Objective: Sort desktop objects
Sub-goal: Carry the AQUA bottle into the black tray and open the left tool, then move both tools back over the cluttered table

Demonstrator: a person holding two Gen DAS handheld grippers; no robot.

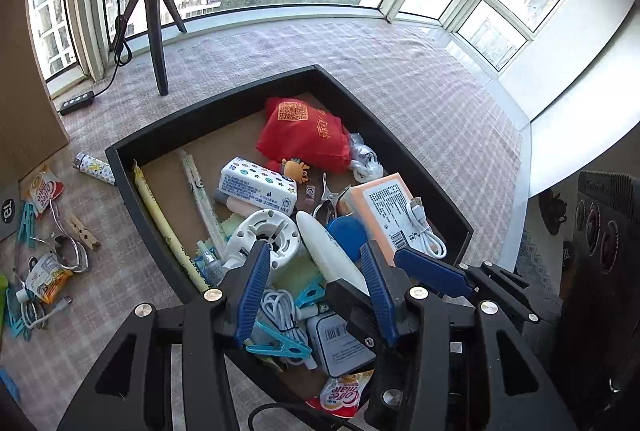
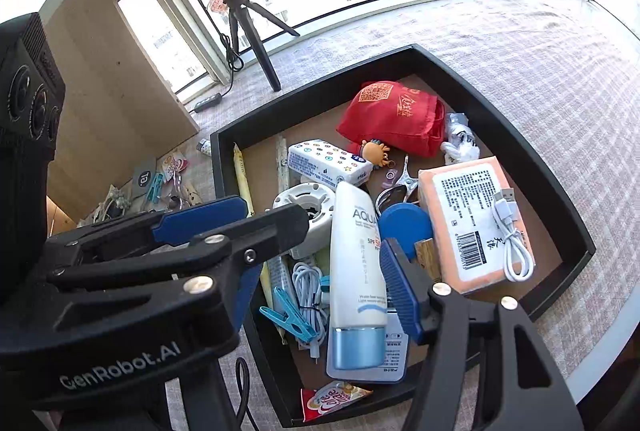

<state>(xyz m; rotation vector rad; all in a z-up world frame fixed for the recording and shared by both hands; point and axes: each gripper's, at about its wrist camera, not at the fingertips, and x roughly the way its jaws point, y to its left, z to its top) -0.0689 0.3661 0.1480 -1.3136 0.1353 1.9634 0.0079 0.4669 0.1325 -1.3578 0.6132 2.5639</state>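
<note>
A black tray point(image 1: 160, 127) holds many objects: a red bag point(image 1: 304, 135), a tissue pack point(image 1: 260, 185), a white round fan base point(image 1: 264, 239), a white sunscreen tube point(image 2: 358, 263), an orange box point(image 2: 472, 215) with a white cable point(image 2: 512, 235) on it, and blue clips point(image 2: 290, 319). My left gripper point(image 1: 316, 291) is open above the tray's near part, its fingers on either side of the tube's end point(image 1: 332, 251). My right gripper point(image 2: 320, 283) is open with the tube between its fingers. The left gripper's fingers point(image 2: 208, 219) cross the right wrist view.
Loose items lie on the checked cloth left of the tray: a lighter point(image 1: 94, 167), a wooden peg point(image 1: 82, 231), sachets point(image 1: 44, 191), blue clips point(image 1: 26, 223) and a cable point(image 1: 40, 311). A ring light tripod point(image 1: 156, 31) stands at the back by the window.
</note>
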